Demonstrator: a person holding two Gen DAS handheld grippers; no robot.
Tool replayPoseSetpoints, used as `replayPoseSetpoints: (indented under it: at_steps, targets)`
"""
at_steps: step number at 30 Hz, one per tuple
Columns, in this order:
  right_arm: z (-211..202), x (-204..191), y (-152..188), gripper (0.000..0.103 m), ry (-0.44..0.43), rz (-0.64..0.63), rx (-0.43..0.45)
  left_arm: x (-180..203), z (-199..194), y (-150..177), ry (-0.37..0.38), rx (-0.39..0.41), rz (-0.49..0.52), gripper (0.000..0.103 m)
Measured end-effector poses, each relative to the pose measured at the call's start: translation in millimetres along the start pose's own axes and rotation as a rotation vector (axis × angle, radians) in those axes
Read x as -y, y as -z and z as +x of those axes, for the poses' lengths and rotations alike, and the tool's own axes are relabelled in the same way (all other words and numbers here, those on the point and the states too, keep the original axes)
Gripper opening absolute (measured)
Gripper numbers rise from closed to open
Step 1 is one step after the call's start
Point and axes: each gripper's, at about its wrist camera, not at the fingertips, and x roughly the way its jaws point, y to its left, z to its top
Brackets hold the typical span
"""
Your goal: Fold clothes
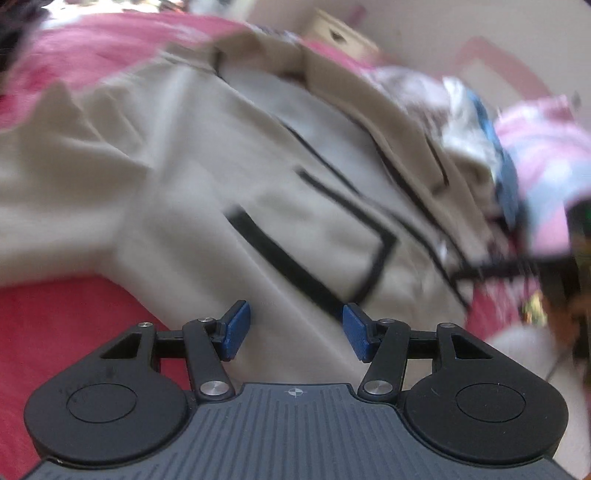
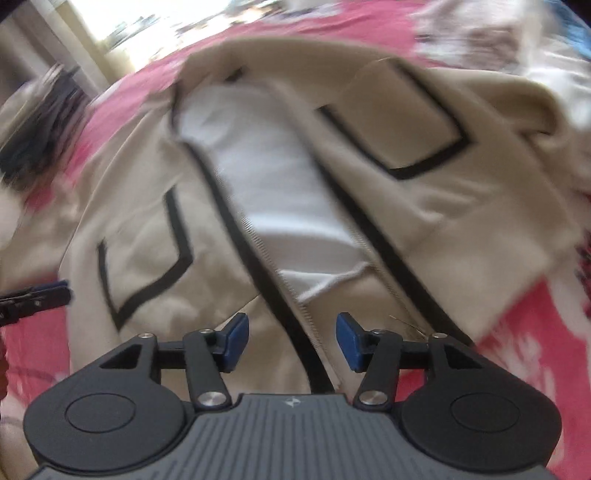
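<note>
A beige zip jacket with black trim and black-outlined pockets lies spread on a pink bedspread. It lies front up and unzipped, with the white lining showing in the right wrist view. My left gripper is open and empty above the jacket's lower part, beside a pocket. My right gripper is open and empty above the jacket's hem at the zip line. The left gripper's fingertips show at the left edge of the right wrist view, beside the jacket. Both views are blurred.
A heap of other clothes, white, blue and pink, lies past the jacket on the right in the left wrist view. A cardboard box stands behind. A dark garment lies at the left in the right wrist view.
</note>
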Motion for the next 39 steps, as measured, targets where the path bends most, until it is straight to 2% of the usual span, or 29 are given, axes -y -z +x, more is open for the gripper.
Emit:
replayPoseSetpoints:
  at_steps: [3, 5, 6, 7, 10, 12, 15, 18, 22, 25, 27, 32, 35, 39]
  targets:
    - [17.0, 10.6, -3.9, 0.056, 0.008, -0.017, -0.04, 6.4, 10.6, 9.8, -0.048, -0.012, 0.087, 0.056]
    - [22.2, 14.7, -1.0, 0.056, -0.021, -0.017, -0.056, 7.3, 11.6, 13.0, -0.059, -0.006, 0.115, 0.056]
    - [20.8, 13.3, 2.0, 0.048, -0.031, -0.025, -0.057, 7.0, 10.9, 12.7, -0.059, -0.001, 0.12, 0.056]
    - [20.8, 12.6, 4.5, 0.033, -0.043, -0.038, -0.055, 7.0, 11.1, 12.9, -0.056, 0.006, 0.122, 0.056]
    - [16.8, 7.3, 8.5, 0.012, -0.055, -0.059, -0.043, 7.0, 11.6, 12.7, -0.047, 0.024, 0.129, 0.056]
    - [11.1, 0.9, 10.0, 0.01, -0.024, -0.081, -0.012, 6.3, 11.5, 11.1, -0.039, 0.039, 0.131, 0.056]
    - [0.1, 4.0, 10.9, 0.009, 0.01, -0.048, 0.046, 2.1, 10.0, 7.8, -0.041, 0.063, 0.124, 0.056]
    - [-1.0, 18.0, 10.9, 0.009, 0.005, 0.009, 0.051, -3.4, 7.9, 4.3, -0.056, 0.085, 0.114, 0.056]
    - [-1.3, 17.0, 8.3, 0.009, 0.039, 0.001, 0.069, -16.2, -2.0, -1.5, -0.095, 0.135, 0.085, 0.056]
    - [-6.3, 22.2, 4.6, 0.009, 0.061, 0.024, 0.096, -34.0, -11.9, -7.2, -0.119, 0.181, 0.027, 0.056]
    - [-1.0, 26.8, 4.3, 0.009, 0.073, 0.026, 0.077, -46.0, -16.0, -10.5, -0.122, 0.199, -0.018, 0.056]
    - [14.0, 16.8, 8.4, 0.01, 0.095, -0.021, -0.001, -51.4, -10.0, -12.3, -0.158, 0.173, -0.003, 0.056]
    - [8.0, 11.3, 5.9, 0.021, 0.147, -0.044, -0.025, -48.1, -7.4, -12.0, -0.18, 0.163, 0.026, 0.055]
    - [-35.6, -33.6, 28.7, 0.024, 0.195, -0.192, 0.062, -55.7, -13.8, -13.7, -0.155, 0.173, -0.027, 0.055]
